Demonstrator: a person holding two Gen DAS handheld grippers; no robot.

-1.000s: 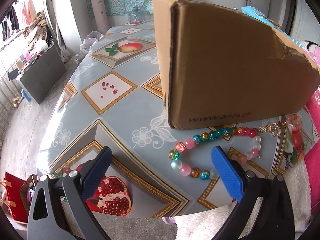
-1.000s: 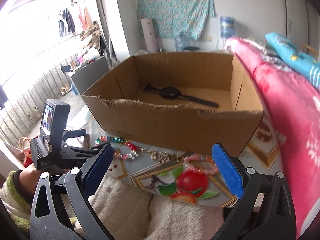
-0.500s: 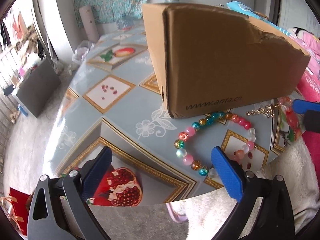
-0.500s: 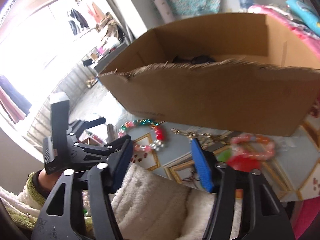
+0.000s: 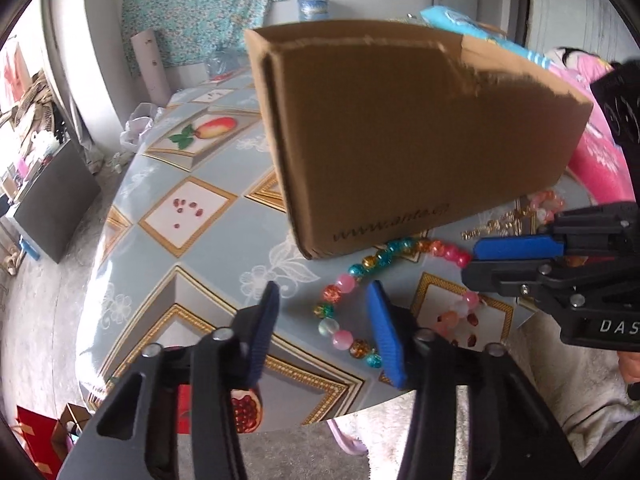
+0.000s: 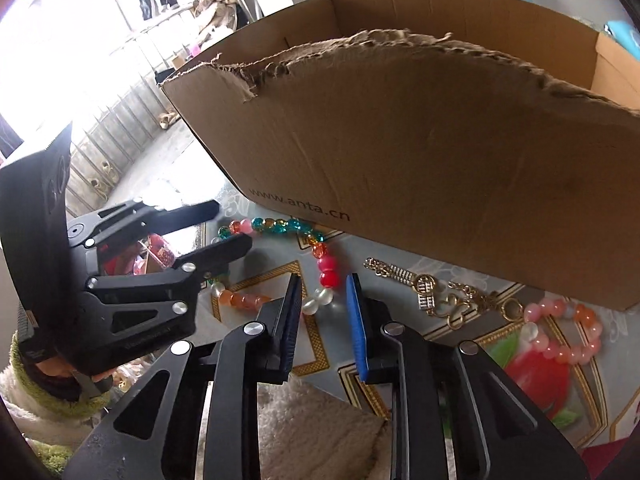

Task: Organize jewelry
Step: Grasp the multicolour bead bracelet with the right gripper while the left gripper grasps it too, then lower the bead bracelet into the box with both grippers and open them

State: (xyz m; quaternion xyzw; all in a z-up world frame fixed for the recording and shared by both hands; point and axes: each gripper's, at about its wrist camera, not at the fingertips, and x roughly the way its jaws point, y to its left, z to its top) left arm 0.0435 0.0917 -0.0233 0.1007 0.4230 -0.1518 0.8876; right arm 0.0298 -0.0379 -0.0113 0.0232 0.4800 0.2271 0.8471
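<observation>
Closing on one beaded bracelet (image 6: 320, 264) from two sides is the main hazard: both sets of fingers have just been narrowing, yet stand apart with nothing clamped, the right gripper (image 6: 323, 312) straddling the white beads at its 6 o'clock arc, the left gripper (image 5: 322, 330) around the beads opposite. Pulling apart could stretch or snap the string and scatter beads off the desk (image 5: 192, 264) edge nearby. The bracelet lies on the desk just at 6 o'clock of the cardboard box (image 6: 420, 152), beside a gold chain (image 6: 432, 292) and a pink bracelet (image 6: 568, 332). The box's torn wall hides its inside, and the black fingers cover part of the bracelet.
</observation>
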